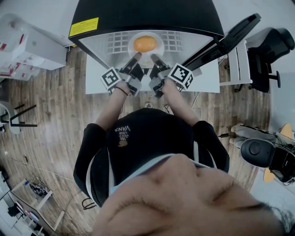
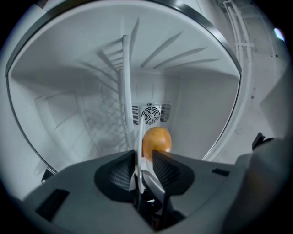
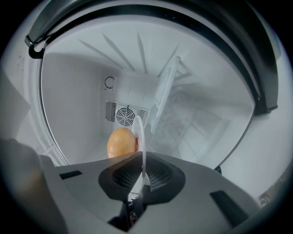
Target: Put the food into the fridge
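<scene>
Item: round orange food (image 1: 145, 44), possibly a bun or fruit; light, apt to roll. Carrier: white plate (image 1: 159, 40), stiff, breakable, best taken by its near rim; sits inside the open fridge (image 1: 138, 14). Left gripper (image 2: 143, 157): pinched on the rim. Right gripper (image 3: 142, 160): likewise nipped onto the rim.

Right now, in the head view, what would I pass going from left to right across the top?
Yellow sticker → left gripper → round orange food on the white plate → right gripper → fridge door → black chair.
</scene>
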`<action>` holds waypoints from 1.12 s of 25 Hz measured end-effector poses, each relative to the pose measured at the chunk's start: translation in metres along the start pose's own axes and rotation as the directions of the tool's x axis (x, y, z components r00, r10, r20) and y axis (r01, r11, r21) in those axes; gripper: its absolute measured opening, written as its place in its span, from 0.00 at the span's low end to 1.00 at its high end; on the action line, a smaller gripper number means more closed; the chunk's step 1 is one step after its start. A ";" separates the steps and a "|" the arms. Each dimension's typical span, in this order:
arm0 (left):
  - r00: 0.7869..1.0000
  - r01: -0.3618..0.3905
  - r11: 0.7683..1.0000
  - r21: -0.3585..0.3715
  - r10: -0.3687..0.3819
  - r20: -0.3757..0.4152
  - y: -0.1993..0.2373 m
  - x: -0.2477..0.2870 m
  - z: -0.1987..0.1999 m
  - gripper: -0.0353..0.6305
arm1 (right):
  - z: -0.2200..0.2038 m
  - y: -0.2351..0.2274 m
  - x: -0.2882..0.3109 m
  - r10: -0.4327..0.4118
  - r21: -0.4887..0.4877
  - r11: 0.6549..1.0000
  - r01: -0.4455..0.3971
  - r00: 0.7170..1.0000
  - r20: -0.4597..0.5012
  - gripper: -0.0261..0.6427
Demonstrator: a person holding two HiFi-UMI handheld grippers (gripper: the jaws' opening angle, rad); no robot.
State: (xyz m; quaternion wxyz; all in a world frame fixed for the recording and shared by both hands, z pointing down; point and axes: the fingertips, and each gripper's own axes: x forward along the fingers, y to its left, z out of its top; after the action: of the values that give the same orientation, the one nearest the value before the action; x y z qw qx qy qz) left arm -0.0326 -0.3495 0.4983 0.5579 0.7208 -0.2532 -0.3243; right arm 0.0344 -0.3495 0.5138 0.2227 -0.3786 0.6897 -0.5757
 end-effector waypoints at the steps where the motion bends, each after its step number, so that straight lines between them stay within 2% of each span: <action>1: 1.000 0.004 1.000 0.001 -0.004 -0.003 -0.001 0.001 0.001 0.20 | 0.001 0.000 0.001 0.000 0.000 1.000 0.000 1.000 0.001 0.08; 13: 0.996 -0.003 1.000 0.009 0.002 0.084 0.000 -0.022 0.013 0.21 | 0.008 0.001 0.007 -0.006 0.026 1.000 0.006 1.000 0.019 0.08; 19: 0.995 -0.001 1.000 0.023 -0.002 0.099 -0.002 -0.029 0.013 0.21 | 0.009 0.002 0.010 -0.011 0.017 1.000 0.011 1.000 0.019 0.08; 25: 0.996 -0.006 1.000 0.019 0.004 0.089 0.000 -0.032 0.009 0.11 | 0.009 0.003 0.010 -0.016 0.022 1.000 0.016 1.000 0.016 0.08; 28: 0.996 -0.012 1.000 0.015 0.011 0.084 0.002 -0.033 0.007 0.10 | 0.010 0.003 0.011 -0.017 0.027 1.000 0.017 1.000 0.017 0.08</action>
State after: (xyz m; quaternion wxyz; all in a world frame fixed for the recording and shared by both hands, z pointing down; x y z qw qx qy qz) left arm -0.0597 -0.3311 0.5051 0.5429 0.7095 -0.2829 -0.3489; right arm 0.0342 -0.3640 0.5104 0.2287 -0.3863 0.6768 -0.5835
